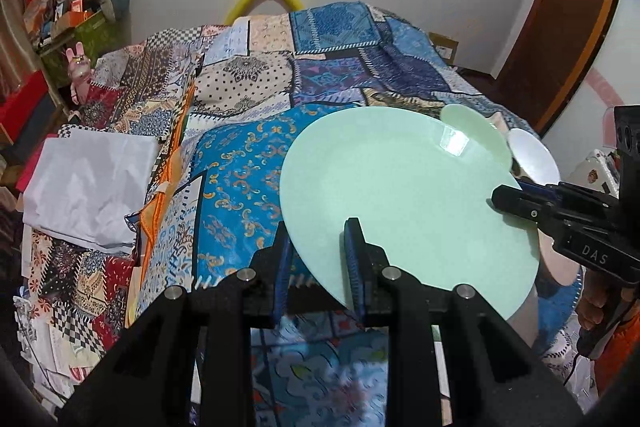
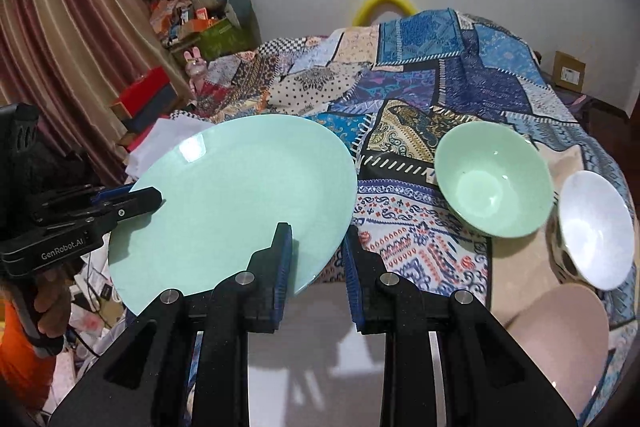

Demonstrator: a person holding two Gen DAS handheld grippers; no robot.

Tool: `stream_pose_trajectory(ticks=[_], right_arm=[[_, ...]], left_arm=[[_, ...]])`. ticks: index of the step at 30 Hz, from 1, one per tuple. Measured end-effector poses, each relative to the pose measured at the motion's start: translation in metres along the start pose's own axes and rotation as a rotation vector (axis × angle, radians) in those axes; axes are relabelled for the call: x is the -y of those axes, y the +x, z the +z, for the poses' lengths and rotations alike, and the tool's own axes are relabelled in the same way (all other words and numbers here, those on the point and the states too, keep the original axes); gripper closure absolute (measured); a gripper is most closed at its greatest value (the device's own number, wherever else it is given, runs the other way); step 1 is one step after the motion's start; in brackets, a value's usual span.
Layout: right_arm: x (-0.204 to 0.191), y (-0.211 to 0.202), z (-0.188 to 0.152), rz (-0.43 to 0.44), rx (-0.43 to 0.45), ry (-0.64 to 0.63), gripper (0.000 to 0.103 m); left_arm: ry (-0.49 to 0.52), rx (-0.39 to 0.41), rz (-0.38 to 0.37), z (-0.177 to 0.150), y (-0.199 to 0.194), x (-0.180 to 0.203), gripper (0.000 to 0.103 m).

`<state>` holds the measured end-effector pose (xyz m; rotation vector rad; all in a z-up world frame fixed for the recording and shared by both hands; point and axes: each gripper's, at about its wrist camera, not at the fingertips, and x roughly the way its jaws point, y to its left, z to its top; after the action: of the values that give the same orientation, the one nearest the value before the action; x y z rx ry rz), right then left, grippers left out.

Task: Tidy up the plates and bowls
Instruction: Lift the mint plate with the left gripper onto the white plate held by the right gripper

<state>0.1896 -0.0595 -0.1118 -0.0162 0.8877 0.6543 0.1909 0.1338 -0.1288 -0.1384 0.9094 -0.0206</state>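
A large mint green plate [image 1: 400, 187] [image 2: 240, 195] hangs tilted in the air above the patchwork bedspread. My left gripper [image 1: 318, 267] [image 2: 148, 197] is shut on its left rim, one pad above and one below. On the opposite rim my right gripper [image 2: 316, 259] [image 1: 508, 195] is shut as well. To the right, a green bowl [image 2: 494, 183] [image 1: 472, 131] sits on the bed cover. A white bowl [image 2: 596, 231] [image 1: 532, 155] stands beside it, and a pink dish [image 2: 560, 339] lies nearer, at the lower right.
The patchwork bedspread [image 1: 320, 67] fills the middle ground. A folded white cloth [image 1: 88, 187] lies at its left edge. Boxes and clutter [image 2: 200, 23] pile up by the curtain [image 2: 80, 27]. A white surface [image 2: 300, 347] lies under the right gripper. A wooden door [image 1: 568, 19] stands at the right.
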Motion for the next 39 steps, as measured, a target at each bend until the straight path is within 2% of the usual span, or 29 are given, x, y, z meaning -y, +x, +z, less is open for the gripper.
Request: stream_pose_trajectory(ticks=[8,19,39], right_arm=[[0.002,-0.03,-0.018,-0.007,0.031,-0.002,0.08],[0.012,-0.056,-0.047,-0.01,0.045,0.029,0.08],[0.035,-0.061,-0.098,-0.029,-0.007,0.108,0.08]], left_arm=[[0.015,0.019,-0.004,-0.016,-0.03,0.024,0.078],[0.03,0.008,-0.026,-0.04,-0.046,0.054,0.078],[0.044,-0.087,-0.062,-0.081,-0.023,0.085,0.078]])
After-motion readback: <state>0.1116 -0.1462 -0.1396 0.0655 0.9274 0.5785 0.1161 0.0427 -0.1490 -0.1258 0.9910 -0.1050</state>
